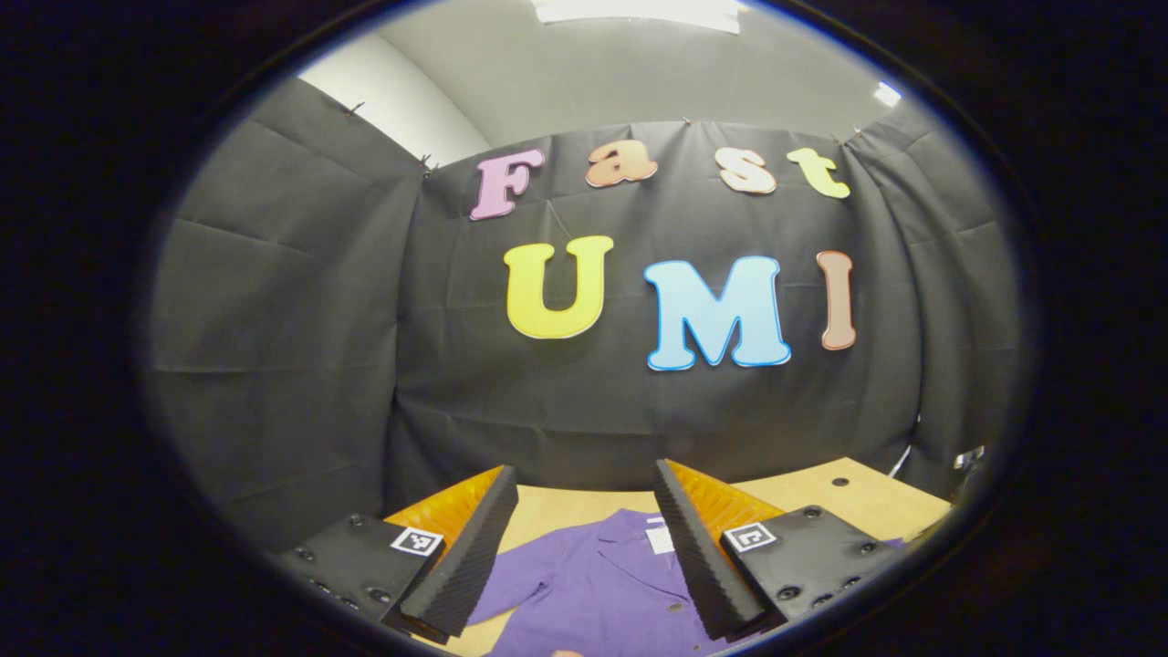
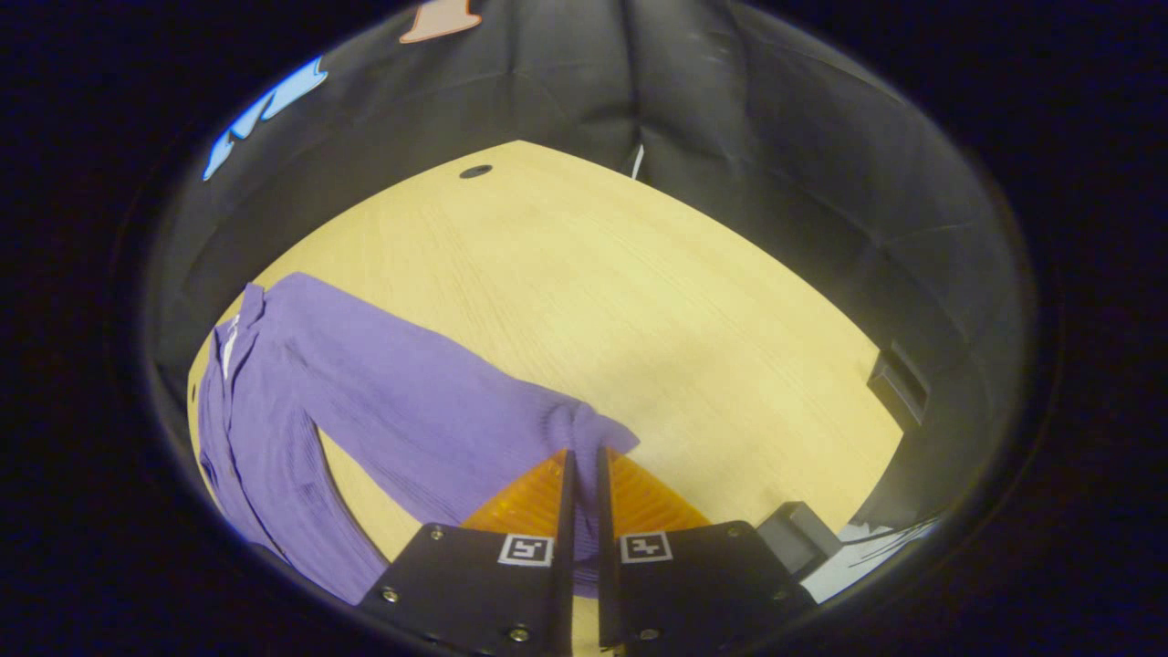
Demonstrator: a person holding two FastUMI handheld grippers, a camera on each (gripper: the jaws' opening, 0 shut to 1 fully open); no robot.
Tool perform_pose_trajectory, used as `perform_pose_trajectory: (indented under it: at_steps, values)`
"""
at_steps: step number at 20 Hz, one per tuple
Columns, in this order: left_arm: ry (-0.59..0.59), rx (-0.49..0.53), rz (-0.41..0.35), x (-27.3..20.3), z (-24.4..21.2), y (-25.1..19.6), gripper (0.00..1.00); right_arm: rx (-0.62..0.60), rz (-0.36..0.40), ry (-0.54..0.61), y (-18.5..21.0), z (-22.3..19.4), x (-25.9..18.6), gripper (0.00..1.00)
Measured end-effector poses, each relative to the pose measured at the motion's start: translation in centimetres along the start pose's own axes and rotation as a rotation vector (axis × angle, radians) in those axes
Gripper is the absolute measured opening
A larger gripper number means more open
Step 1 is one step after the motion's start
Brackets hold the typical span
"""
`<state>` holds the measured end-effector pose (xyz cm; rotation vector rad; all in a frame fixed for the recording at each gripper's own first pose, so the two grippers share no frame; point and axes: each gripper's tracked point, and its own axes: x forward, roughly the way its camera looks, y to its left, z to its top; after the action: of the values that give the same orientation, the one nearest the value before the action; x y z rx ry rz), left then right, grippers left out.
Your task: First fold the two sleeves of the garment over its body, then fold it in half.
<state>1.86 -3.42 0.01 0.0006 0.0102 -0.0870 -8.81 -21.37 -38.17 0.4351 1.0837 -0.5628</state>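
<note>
A purple ribbed garment (image 2: 274,411) lies on the wooden table (image 2: 639,274), its collar at the far left of the right gripper view. One long sleeve (image 2: 429,401) stretches out from the body towards my right gripper (image 2: 584,452), which is shut on the cuff (image 2: 584,427). In the left gripper view the garment's collar and chest (image 1: 602,575) lie just below and between the fingers. My left gripper (image 1: 584,470) hangs above it, open, with nothing between its fingers.
The table has a small round hole (image 2: 475,171) near its far edge. A dark box (image 2: 899,388) is fixed at the table's right edge, and a grey block (image 2: 796,529) sits near the front corner. Black cloth walls enclose the table.
</note>
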Motion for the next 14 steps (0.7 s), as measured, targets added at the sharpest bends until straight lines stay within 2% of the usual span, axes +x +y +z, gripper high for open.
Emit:
perform_pose_trajectory:
  at_steps: [1,2,7,11,14]
  values:
    - [-0.002,0.003,-0.001,0.1,0.0,0.0,0.95,-0.001,-0.003,-0.018,0.1,0.6,-0.5,0.13]
    - [-0.006,0.005,-0.003,0.2,0.1,0.2,0.95,0.002,-0.002,-0.009,0.2,0.2,0.0,0.04]
    - [-0.012,0.006,-0.015,0.4,0.1,0.5,0.95,-0.022,0.018,-0.045,0.6,1.2,-0.8,0.02]
    - [-0.009,-0.006,-0.016,0.3,-0.1,1.1,0.95,0.027,0.143,-0.127,3.1,3.8,-3.8,0.01]
    - [-0.004,-0.015,-0.016,0.2,-0.4,1.7,0.95,0.004,0.192,-0.183,4.5,5.1,-6.4,0.02]
